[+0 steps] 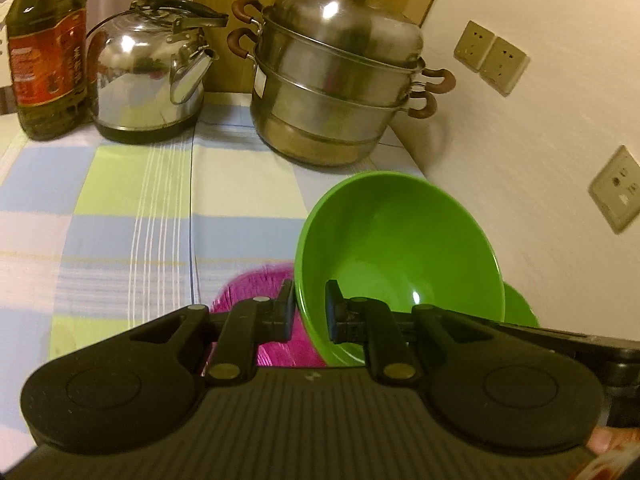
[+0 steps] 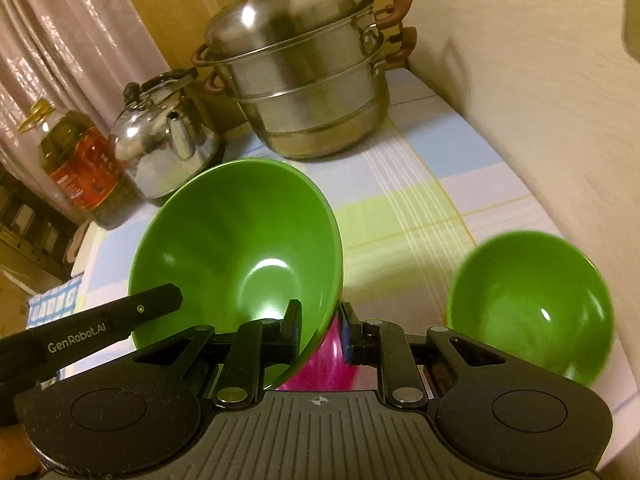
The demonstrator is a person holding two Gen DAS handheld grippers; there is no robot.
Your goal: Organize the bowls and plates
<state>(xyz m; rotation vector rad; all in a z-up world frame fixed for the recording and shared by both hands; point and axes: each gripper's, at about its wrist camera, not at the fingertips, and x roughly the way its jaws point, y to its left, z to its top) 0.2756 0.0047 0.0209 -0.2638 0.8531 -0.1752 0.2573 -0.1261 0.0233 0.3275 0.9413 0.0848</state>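
Observation:
A large green bowl [image 1: 400, 248] hangs tilted above the checked tablecloth, held from both sides. My left gripper [image 1: 309, 296] is shut on its left rim, one finger inside and one outside. My right gripper [image 2: 320, 314] is shut on the opposite rim of the same green bowl [image 2: 240, 240]. A magenta dish [image 1: 256, 284] lies on the cloth below it, partly hidden; it shows again as the magenta dish [image 2: 328, 364] in the right wrist view. A smaller green bowl [image 2: 532, 312] sits on the cloth near the wall, its edge [image 1: 518, 308] peeking out in the left wrist view.
At the back stand a steel steamer pot [image 1: 332, 80], a steel kettle [image 1: 148, 76] and an oil bottle [image 1: 46, 52]. The white wall with sockets [image 1: 490, 56] runs close along the right side. The checked tablecloth [image 1: 120, 200] covers the table.

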